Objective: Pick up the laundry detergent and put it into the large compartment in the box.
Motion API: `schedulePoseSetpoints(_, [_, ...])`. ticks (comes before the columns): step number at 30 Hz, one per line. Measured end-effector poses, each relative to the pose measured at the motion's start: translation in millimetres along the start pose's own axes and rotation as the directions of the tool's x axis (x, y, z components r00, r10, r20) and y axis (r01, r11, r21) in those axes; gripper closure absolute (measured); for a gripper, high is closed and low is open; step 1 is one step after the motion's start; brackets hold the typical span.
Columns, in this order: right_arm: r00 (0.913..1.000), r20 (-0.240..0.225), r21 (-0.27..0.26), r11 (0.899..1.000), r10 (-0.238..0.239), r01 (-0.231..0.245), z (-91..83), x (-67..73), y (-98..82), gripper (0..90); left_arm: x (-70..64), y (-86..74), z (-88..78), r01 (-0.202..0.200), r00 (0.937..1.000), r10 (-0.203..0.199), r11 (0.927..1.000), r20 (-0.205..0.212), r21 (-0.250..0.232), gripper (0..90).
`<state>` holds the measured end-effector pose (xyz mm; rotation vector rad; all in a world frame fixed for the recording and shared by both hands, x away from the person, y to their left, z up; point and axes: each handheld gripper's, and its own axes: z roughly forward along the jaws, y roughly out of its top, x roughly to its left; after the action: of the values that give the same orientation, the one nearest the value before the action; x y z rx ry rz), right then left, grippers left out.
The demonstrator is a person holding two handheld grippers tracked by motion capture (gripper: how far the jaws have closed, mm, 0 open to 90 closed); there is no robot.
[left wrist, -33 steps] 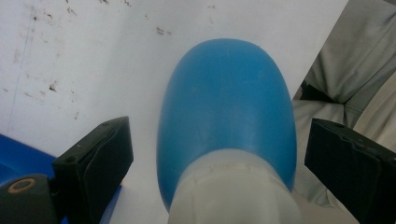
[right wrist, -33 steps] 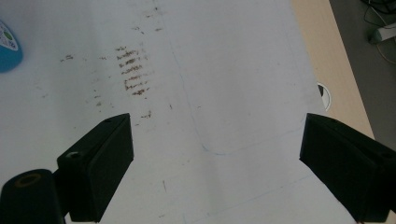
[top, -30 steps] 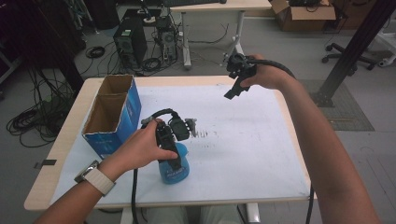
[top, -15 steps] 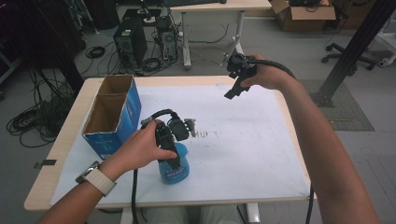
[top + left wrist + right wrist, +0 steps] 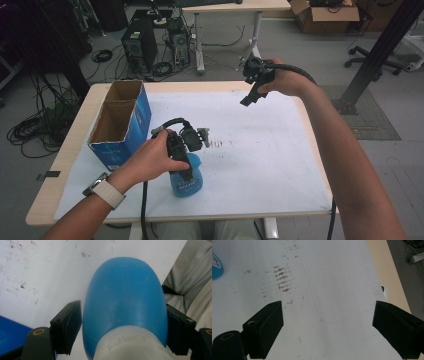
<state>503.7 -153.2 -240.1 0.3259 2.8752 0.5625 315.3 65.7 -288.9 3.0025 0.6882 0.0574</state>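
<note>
After drawing the left claw (image 5: 184,167) in just now around the blue bottle (image 5: 123,295), which sits near the front of the tabletop (image 5: 260,165) just beside the open cardboard box (image 5: 137,117), check both pads for flat contact on the rounded flanks, apparently already grasped below the pale neck. Squeeze only enough to stop slipping, without denting what is likely soft plastic. Keep the grip centred, then lift straight up, clear of the box wall. Hold the right claw (image 5: 327,322) released and empty above the far side, well apart, ready to help.
</note>
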Motion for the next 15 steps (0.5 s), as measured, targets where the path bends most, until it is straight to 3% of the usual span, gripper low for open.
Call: schedulePoseSetpoints(15, [1.0,0.004,0.001,1.0,0.004,-0.004,-1.1,-0.1,-1.4,9.8,-0.7,-0.2,1.5,-0.008,0.9999,0.008,1.0,0.007,0.002,36.7])
